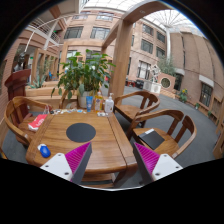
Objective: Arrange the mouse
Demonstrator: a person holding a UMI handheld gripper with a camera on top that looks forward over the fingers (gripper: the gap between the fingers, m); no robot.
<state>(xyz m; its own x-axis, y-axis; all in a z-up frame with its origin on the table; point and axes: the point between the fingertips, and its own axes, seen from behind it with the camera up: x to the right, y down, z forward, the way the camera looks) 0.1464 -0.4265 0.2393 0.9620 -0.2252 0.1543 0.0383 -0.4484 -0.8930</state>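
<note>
wooden table (95,150) lies ahead; gripper (111,160) spread wide, empty. blue mouse (44,151) sits near the edge, so a nudge could drop it.

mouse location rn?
Gripper view: blue mouse on the wooden table, just beyond the left finger, short of the round black mousepad.

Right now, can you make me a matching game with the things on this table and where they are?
Things:
1. blue mouse
2. round black mat
3. potted plant
4. red thing

Places:
A. far end of the table, leaves sticking up
B. middle of the table
C. nearest the tongs' left finger
D. table's left edge, beyond the mouse

Pairs: 1-C, 2-B, 3-A, 4-D

The tongs are open and hold nothing.
</note>
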